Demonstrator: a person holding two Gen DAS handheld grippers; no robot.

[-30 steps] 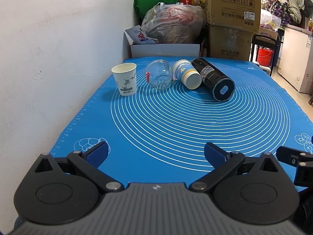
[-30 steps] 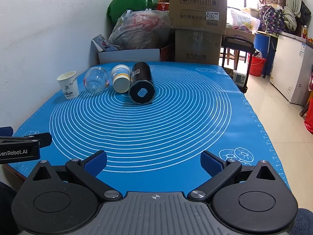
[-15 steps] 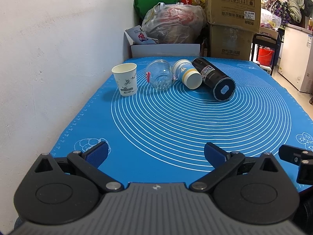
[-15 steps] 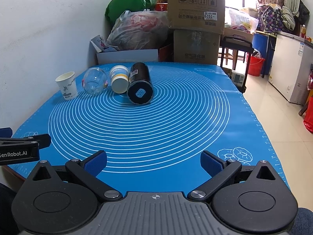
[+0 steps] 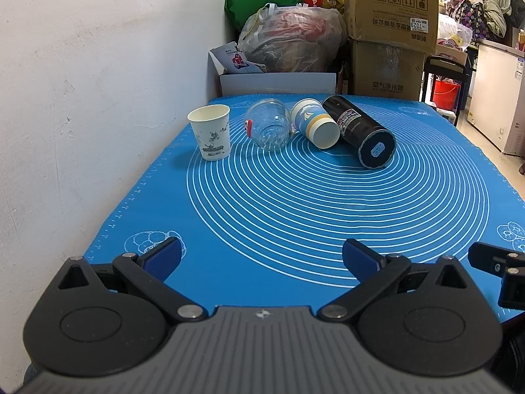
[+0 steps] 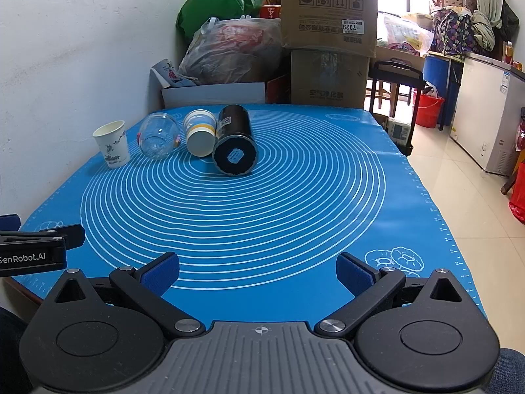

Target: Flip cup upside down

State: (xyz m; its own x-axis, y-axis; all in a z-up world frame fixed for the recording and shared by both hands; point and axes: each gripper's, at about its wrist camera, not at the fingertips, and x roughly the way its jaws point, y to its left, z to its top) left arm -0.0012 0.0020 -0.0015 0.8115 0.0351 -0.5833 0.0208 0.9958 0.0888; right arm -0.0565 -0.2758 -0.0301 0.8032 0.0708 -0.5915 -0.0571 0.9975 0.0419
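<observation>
the left tongs [image 5: 262, 257] are spread wide and hold nothing, low over the near edge of the blue mat [image 5: 295, 216] that covers the desk. the right tongs [image 6: 257, 271] are likewise spread and bare, just beside the left ones. the paper cup [image 5: 210, 131] stands upright, mouth up, far ahead of the left tongs and a little to their left, close to the white wall [image 5: 82, 98]. to its right, well ahead of both tongs, three things lie on their sides in a row: a clear glass jar [image 5: 269, 128], a blue and white cup [image 5: 316, 128] and a black flask [image 5: 361, 131], each touching or nearly touching the next. cardboard boxes [image 6: 328, 32] and bags [image 6: 229, 52] are stacked beyond the far end.
</observation>
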